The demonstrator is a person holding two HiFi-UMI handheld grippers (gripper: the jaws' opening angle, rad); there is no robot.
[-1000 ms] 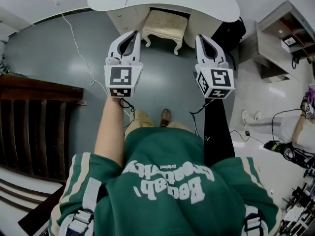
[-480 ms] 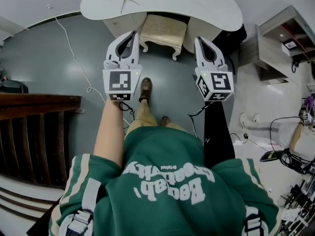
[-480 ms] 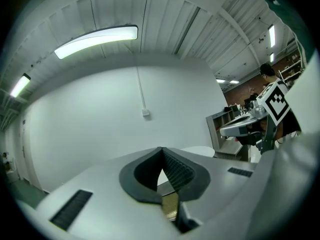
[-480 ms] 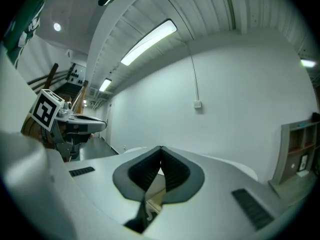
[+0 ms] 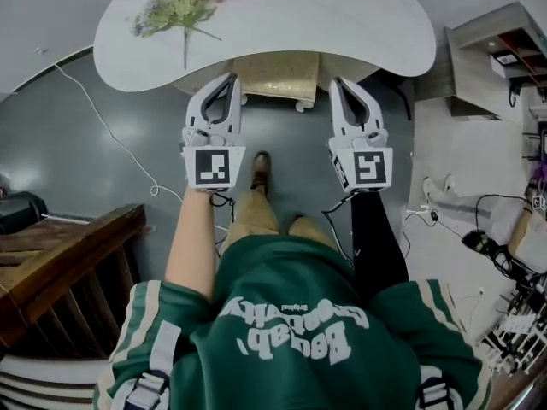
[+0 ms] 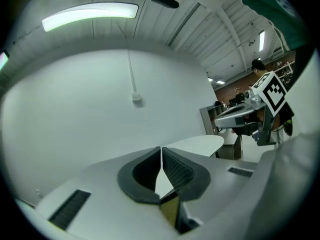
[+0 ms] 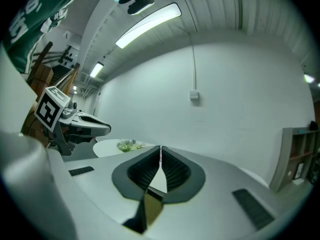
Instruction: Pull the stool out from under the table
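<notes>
Nearer than a second ago, the table (image 5: 359, 24) now fills the top of the head view, with the stool (image 5: 275, 77) tucked under its front edge. Left gripper (image 5: 230, 80) and right gripper (image 5: 337, 84) point at the stool's two sides, each with jaws pressed together and empty. Flowers (image 5: 175, 11) lie on the tabletop.

Cream stool (image 5: 275, 79), seemingly tucked under table (image 5: 342, 15).

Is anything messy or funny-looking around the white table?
A bunch of flowers lies flat on the table, not in a vase, and a white cable trails loose across the floor. The stool sits tucked underneath.
</notes>
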